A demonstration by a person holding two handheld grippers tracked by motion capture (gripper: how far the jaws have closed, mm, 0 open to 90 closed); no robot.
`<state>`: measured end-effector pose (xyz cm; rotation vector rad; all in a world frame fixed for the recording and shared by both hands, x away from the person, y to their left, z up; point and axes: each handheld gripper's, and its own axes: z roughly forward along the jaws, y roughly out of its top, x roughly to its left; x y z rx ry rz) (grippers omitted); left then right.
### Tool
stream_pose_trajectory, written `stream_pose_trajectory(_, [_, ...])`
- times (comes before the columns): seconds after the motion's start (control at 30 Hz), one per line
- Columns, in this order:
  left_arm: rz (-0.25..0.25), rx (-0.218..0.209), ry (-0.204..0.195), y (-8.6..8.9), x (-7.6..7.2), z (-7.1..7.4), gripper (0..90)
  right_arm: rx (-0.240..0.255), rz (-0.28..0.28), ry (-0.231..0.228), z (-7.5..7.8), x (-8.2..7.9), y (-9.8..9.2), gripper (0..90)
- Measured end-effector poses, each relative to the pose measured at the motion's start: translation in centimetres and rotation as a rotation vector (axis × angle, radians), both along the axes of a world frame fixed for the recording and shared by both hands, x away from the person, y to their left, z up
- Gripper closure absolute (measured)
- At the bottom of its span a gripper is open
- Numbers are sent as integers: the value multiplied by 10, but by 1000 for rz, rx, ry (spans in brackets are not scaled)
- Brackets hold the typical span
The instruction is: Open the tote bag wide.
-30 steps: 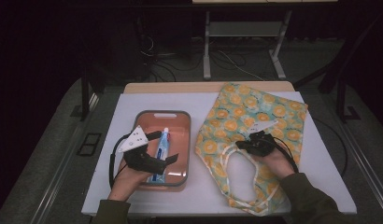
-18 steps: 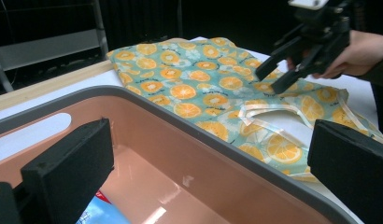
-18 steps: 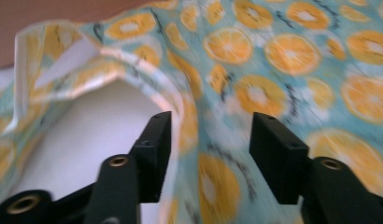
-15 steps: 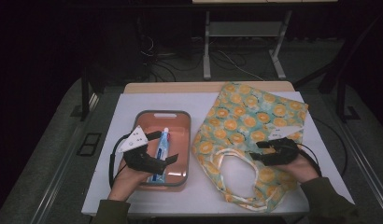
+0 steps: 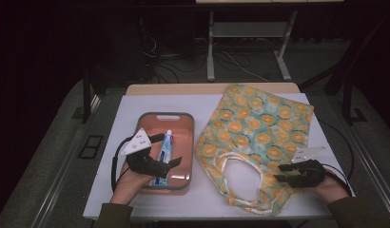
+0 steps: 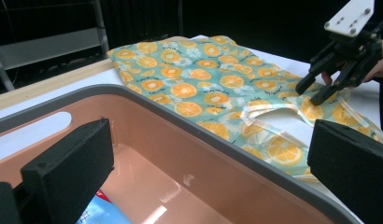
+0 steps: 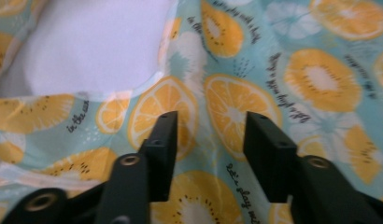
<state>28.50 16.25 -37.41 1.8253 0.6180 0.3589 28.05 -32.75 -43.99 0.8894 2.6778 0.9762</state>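
The orange-print tote bag (image 5: 259,128) lies flat on the white counter (image 5: 207,102), and it serves as the landmark here. Its two pale handles (image 5: 231,159) loop over the near end of the fabric, leaving an oval of bare counter showing between them.

The right hand-held gripper (image 5: 282,175) hangs low over the bag's near right corner, just beside the handles. Its jaws have just been closing, yet they stand apart with a clear gap; in the right gripper view the printed cloth shows flat between and beyond them (image 7: 210,140), gripped by neither pad. So this one is released, holding nothing. In the left gripper view it appears over the far side of the bag (image 6: 315,93).

To the left of the bag, just beside its edge, sits a salmon tray with a grey rim (image 5: 183,116). A blue tube (image 5: 164,149) lies lengthwise in it. The left hand-held gripper (image 5: 169,149) hovers over the tray's near part, above the tube, jaws spread wide and empty.
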Motion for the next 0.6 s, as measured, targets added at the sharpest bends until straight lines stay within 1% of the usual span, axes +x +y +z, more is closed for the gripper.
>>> stream_pose_trajectory(0.03, [0, 0, -1, 0, 0, 0, 0, -16, 10, 8, -2, 1, 1, 690])
stream_pose_trajectory(0.07, [0, 0, 0, 0, 0, 0, 0, -19, 15, -1, -3, 1, 2, 745])
stream_pose_trajectory(0.13, [0, 0, 0, 0, 0, 0, 0, -19, 24, 2, -3, 2, 2, 866])
stream_pose_trajectory(0.17, [0, 0, -1, 0, 0, 0, 0, -19, 28, 6, -2, 3, 3, 888])
stream_pose_trajectory(0.23, [-1, 0, -2, 0, 0, 0, 0, -28, 31, 1, -1, 1, 5, 898])
stream_pose_trajectory(0.27, [-1, -1, -2, 0, 0, 0, 0, -14, 41, 7, 0, -1, 7, 899])
stream_pose_trajectory(0.3, [-1, -1, 0, 0, 0, 0, 0, -3, 57, 10, 2, -3, 9, 899])
stream_pose_trajectory(0.4, [-1, 0, -1, 0, 0, 0, 0, 2, 100, 18, 6, -13, 19, 898])
stream_pose_trajectory(0.5, [-2, 0, -2, 0, 0, 0, 0, -7, 156, 35, 5, -24, 31, 898])
stream_pose_trajectory(0.53, [-1, 0, -2, 0, 0, 0, 0, -20, 170, 39, 4, -27, 35, 894])
stream_pose_trajectory(0.57, [-1, 0, -2, 0, 0, 0, 0, -34, 177, 33, 3, -28, 38, 883])
stream_pose_trajectory(0.6, [-1, -1, -2, 0, 0, 0, 0, -37, 172, 24, 3, -28, 39, 824])
